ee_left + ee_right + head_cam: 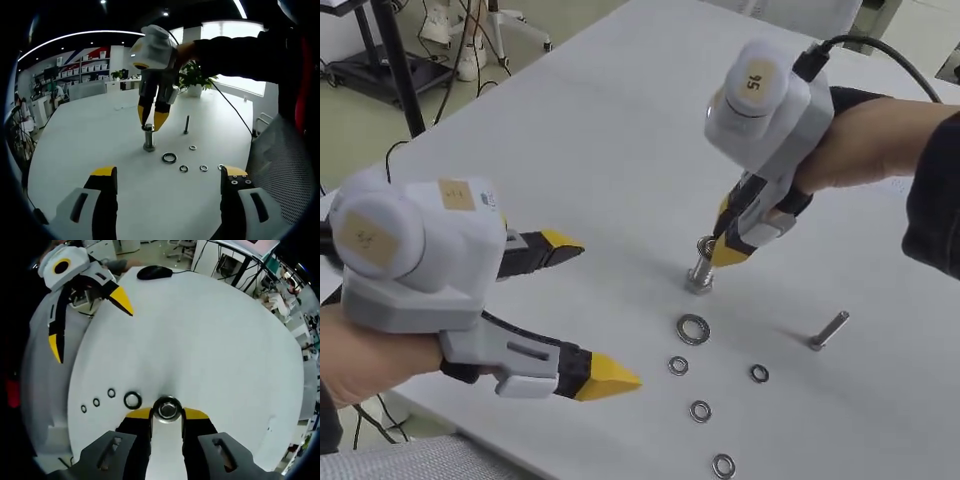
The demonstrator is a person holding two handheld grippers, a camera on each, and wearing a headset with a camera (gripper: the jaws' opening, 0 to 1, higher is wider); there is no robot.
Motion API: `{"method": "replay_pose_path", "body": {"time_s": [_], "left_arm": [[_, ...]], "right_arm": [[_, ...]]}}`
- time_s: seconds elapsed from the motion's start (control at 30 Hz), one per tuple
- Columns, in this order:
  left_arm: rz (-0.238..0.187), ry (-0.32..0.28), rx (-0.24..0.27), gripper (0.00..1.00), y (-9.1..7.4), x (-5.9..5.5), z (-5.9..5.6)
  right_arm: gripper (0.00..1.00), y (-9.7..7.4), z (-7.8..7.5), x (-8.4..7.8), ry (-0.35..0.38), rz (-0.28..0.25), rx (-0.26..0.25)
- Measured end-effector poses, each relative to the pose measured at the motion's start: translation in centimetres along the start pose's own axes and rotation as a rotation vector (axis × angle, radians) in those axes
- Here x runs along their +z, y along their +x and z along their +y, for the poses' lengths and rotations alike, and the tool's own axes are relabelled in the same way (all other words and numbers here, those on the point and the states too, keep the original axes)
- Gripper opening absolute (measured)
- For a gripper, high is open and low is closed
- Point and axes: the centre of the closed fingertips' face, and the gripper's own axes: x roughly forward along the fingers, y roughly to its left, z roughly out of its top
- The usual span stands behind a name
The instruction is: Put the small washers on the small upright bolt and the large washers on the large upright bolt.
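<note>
Head view: the right gripper [723,256] pinches a large washer [705,244] at the top of the large upright bolt [699,278]; it is not yet released. A spare large washer [693,328] and four small washers [700,410] lie on the worktop [600,120]. The small bolt [828,330] looks bare.

Left gripper view: the left gripper [168,172] is wide open and empty, short of the washers.

Right gripper view: the jaws are narrowed around the held washer.
</note>
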Motion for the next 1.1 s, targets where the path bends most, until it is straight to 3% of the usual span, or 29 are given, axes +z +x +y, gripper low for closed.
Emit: {"method": "replay_pose_path", "body": {"time_s": [1.1], "left_arm": [[0.007, -0.015, 0.006, 0.84, 0.1, -0.3, 0.1]], "right_arm": [[0.22, 3.3, 0.3, -1.0, 0.004, 0.033, 0.01]]}}
